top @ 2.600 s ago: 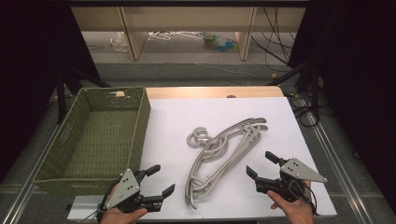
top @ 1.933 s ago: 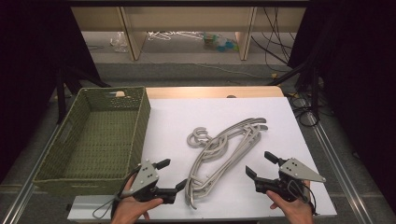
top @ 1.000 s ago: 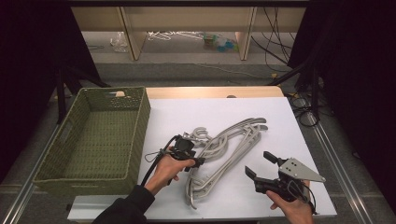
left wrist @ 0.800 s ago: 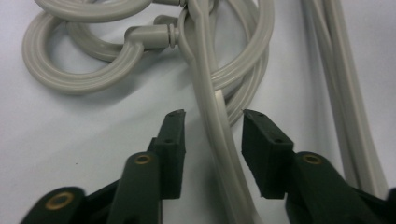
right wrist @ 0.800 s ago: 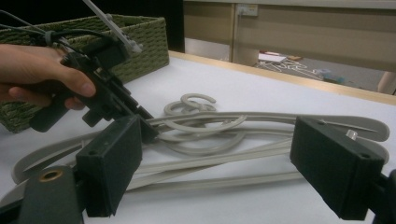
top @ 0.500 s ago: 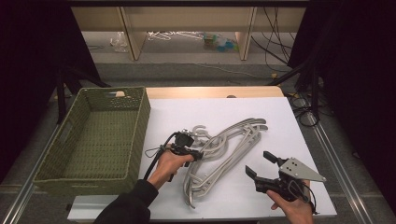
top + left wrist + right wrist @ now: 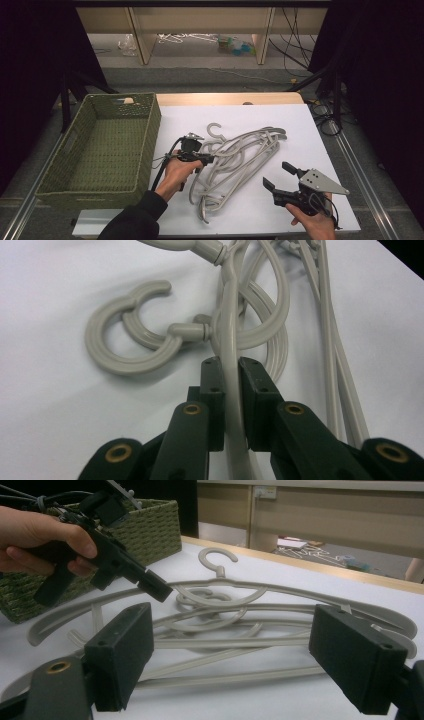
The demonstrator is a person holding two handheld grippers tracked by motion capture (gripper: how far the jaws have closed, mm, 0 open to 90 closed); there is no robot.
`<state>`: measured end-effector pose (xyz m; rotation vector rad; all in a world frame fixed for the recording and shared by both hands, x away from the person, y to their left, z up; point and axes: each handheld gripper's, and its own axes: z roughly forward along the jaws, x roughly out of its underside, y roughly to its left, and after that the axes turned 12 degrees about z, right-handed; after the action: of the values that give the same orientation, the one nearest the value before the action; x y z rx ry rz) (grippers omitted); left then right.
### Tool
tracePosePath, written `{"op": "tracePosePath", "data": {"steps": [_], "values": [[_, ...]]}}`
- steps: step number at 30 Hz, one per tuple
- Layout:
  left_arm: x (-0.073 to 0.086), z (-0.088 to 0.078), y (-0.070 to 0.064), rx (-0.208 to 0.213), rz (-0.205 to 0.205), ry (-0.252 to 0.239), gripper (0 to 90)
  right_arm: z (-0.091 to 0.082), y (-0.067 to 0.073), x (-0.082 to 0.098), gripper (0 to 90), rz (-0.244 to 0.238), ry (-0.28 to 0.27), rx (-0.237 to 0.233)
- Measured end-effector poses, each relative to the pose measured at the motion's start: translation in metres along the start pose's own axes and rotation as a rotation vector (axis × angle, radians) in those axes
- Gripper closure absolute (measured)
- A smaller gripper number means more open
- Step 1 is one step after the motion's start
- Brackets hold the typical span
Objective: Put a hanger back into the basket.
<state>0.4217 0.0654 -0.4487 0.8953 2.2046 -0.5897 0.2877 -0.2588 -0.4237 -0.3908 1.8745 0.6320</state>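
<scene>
Pale grey plastic coat hangers (image 7: 240, 160) are lying in a tangled heap on the white table (image 7: 310, 130), and my left claw (image 7: 229, 371) is clamping one thin curved arm of them between its black pads, having just been closing on it. Their hooks are curling just ahead of that claw. My right claw (image 7: 281, 176) is hovering wide apart, gripping nothing, near the heap's other side. The green woven basket (image 7: 100, 150) is sitting beyond my left claw.

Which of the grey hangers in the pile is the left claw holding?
The left claw is shut on the top hanger, the one whose hook sticks out farthest from the person; the other hangers lie loose under it.
</scene>
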Motion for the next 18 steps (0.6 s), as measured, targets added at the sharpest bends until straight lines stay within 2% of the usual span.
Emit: {"op": "tracePosePath", "data": {"steps": [1, 5, 7, 9, 10, 11, 13, 14, 16, 17, 18], "values": [[-0.001, -0.001, 0.001, 0.0, -0.008, -0.022, 81.0, 0.0, 0.0, 0.0, 18.8, 0.001, -0.001, 0.0], [-0.002, -0.009, 0.004, 0.0, -0.016, -0.056, 81.1, 0.001, 0.0, 0.0, 18.8, 0.004, -0.005, -0.004], [-0.004, -0.014, 0.005, -0.002, -0.007, -0.064, 81.2, 0.002, 0.0, 0.001, 18.8, 0.011, -0.02, -0.015], [-0.005, -0.02, 0.006, -0.006, -0.001, -0.078, 81.2, 0.001, 0.0, 0.001, 18.8, 0.008, -0.01, -0.014], [-0.007, -0.022, 0.005, -0.012, -0.012, -0.098, 81.2, 0.001, 0.0, 0.001, 18.8, 0.009, -0.009, -0.014], [-0.007, -0.022, 0.005, -0.012, -0.012, -0.098, 81.1, 0.001, 0.0, 0.001, 18.8, 0.009, -0.009, -0.014], [-0.01, -0.032, 0.005, -0.034, -0.017, -0.132, 81.1, 0.001, 0.0, 0.001, 18.8, 0.006, -0.006, -0.012], [-0.01, -0.032, 0.005, -0.034, -0.017, -0.132, 81.1, 0.001, 0.0, 0.001, 18.8, 0.006, -0.008, -0.013], [-0.014, -0.039, 0.003, -0.039, -0.014, -0.145, 81.1, 0.001, -0.001, 0.0, 18.8, 0.006, -0.01, -0.004], [-0.017, -0.046, 0.003, -0.043, 0.013, -0.135, 81.1, 0.001, -0.001, 0.001, 18.8, 0.005, -0.012, -0.002], [-0.02, -0.05, 0.003, -0.042, 0.019, -0.139, 81.1, 0.002, 0.0, 0.001, 18.8, 0.005, -0.012, -0.002]]}}
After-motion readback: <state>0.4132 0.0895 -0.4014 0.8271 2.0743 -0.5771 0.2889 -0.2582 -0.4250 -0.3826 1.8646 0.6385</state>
